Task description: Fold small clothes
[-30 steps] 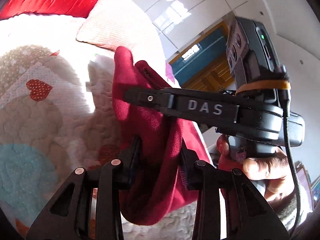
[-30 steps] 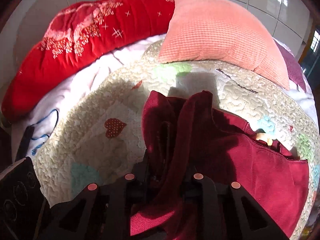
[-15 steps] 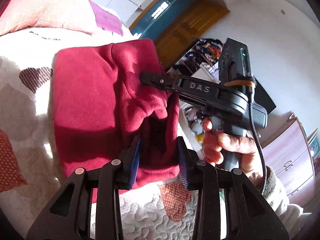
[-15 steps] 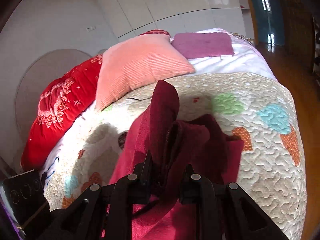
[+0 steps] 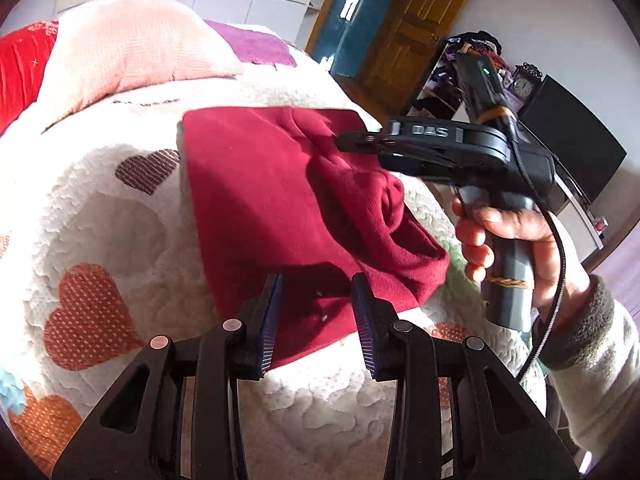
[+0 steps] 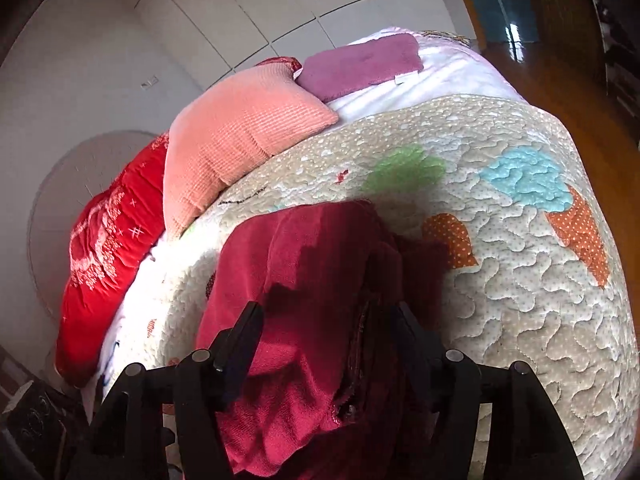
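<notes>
A dark red garment (image 5: 272,200) lies folded on the quilted bed cover (image 5: 100,232), with a bunched lump at its right side. My left gripper (image 5: 316,300) is open and empty, just above the garment's near edge. My right gripper (image 5: 340,142) reaches in from the right, its tips at the garment's far right corner. In the right wrist view the right gripper (image 6: 328,316) is open, with the red garment (image 6: 312,280) lying loose between its fingers.
A salmon pillow (image 6: 240,136), a red cushion (image 6: 108,256) and a purple cloth (image 6: 360,64) lie at the head of the bed. The bed's right edge drops to a wooden floor (image 6: 560,60). A door (image 5: 412,24) and cluttered shelves (image 5: 460,80) stand beyond.
The garment has been laid down flat on the quilt. My left gripper has opened and let go of it. My right gripper has opened wider.
</notes>
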{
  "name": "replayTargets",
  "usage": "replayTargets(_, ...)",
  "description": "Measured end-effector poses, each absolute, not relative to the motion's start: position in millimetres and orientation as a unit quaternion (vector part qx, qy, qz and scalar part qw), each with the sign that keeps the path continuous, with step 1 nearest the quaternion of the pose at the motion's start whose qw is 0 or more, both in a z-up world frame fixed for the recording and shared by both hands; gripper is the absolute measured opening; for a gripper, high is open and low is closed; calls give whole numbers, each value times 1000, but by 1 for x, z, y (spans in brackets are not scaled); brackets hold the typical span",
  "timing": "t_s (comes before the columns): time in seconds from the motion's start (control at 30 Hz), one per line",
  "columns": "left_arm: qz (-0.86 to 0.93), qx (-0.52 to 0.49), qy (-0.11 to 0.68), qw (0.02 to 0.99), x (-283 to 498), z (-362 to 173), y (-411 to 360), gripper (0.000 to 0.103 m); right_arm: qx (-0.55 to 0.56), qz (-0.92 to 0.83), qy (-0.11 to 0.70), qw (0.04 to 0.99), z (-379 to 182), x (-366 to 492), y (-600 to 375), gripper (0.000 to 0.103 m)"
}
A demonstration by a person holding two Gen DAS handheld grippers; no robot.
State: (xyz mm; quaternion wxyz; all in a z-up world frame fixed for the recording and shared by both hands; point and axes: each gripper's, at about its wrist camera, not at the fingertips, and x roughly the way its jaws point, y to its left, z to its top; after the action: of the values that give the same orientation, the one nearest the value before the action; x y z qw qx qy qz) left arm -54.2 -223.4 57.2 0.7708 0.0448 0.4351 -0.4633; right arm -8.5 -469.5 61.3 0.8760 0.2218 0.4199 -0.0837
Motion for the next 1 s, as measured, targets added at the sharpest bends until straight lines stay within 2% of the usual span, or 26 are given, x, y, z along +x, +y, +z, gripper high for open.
replayTargets(0.03, -467, 53, 435, 768, -59, 52, -228, 33, 181, -95, 421, 884, 63, -5, -463, 21)
replayTargets(0.13, -470, 64, 433, 766, -58, 52, -250, 33, 105, -129, 410, 897, 64, 0, -459, 20)
replayTargets(0.23, -469, 52, 451, 758, -53, 47, -254, 33, 167, -152, 421, 879, 50, -9, -486, 20)
replayTargets(0.4, -474, 59, 445, 758, -57, 47, -246, 34, 217, -90, 388, 891, 86, -57, -475, 22)
replayTargets(0.47, -472, 67, 439, 761, -60, 47, -248, 34, 245, -49, 384, 889, 92, -71, -461, 35)
replayTargets(0.5, -469, 71, 438, 764, -61, 47, -251, 34, 252, -37, 387, 886, 91, -76, -455, 56)
replayTargets(0.53, -467, 74, 436, 766, -62, 48, -252, 34, 248, -32, 389, 887, 90, -78, -446, 63)
replayTargets(0.6, -465, 79, 433, 768, -64, 48, -253, 34, 210, -45, 402, 890, 84, -81, -432, 63)
replayTargets(0.67, -465, 86, 430, 769, -71, 50, -249, 34, 174, -82, 415, 889, 76, -82, -425, 57)
replayTargets(0.7, -465, 87, 430, 769, -72, 50, -248, 34, 174, -84, 417, 888, 72, -83, -424, 47)
replayTargets(0.8, -464, 81, 435, 768, -65, 47, -250, 34, 196, -75, 407, 889, 62, -85, -429, 42)
replayTargets(0.87, -461, 78, 439, 767, -64, 47, -252, 34, 195, -76, 394, 895, 60, -83, -431, 32)
replayTargets(0.9, -459, 77, 440, 768, -64, 47, -252, 34, 195, -82, 388, 897, 60, -83, -433, 19)
replayTargets(0.93, -459, 76, 440, 768, -65, 47, -252, 34, 203, -88, 379, 898, 62, -86, -438, 12)
replayTargets(1.0, -463, 78, 438, 767, -68, 48, -251, 34, 228, -105, 372, 894, 59, -96, -450, 11)
